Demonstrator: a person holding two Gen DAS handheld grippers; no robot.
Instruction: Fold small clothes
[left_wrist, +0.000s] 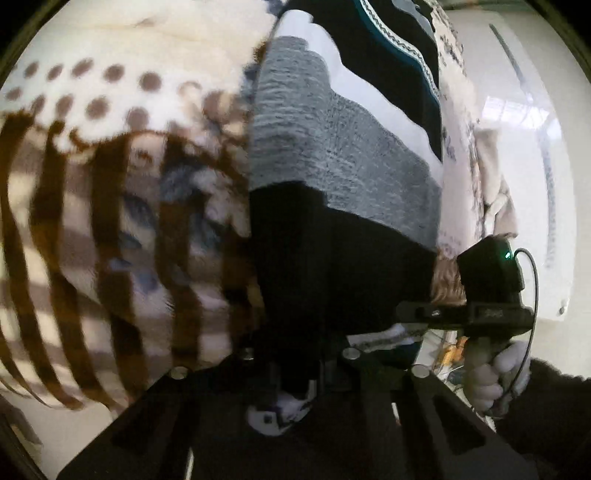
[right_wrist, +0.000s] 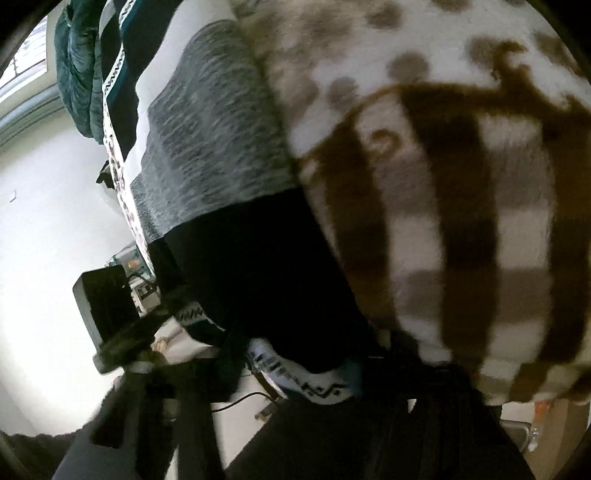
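A colour-blocked sweater (left_wrist: 332, 155) with black, grey and white bands hangs stretched in front of both cameras. In the left wrist view my left gripper (left_wrist: 284, 402) is shut on its white patterned hem at the bottom of the frame. On the right, a gloved hand (left_wrist: 491, 376) holds the other gripper at the same edge of the cloth. The right wrist view shows the sweater (right_wrist: 207, 140) again. There my right gripper (right_wrist: 325, 387) pinches the zigzag-patterned hem, with dark cloth bunched over its fingers.
A brown-and-white fleece (left_wrist: 92, 184) with dots and stripes fills the side next to the sweater, and appears blurred as fleece (right_wrist: 461, 221) in the right wrist view. Teal cloth (right_wrist: 74, 74) hangs at the upper left. A white surface (right_wrist: 44, 221) lies beyond. Cables (left_wrist: 450, 350) sit under the hand.
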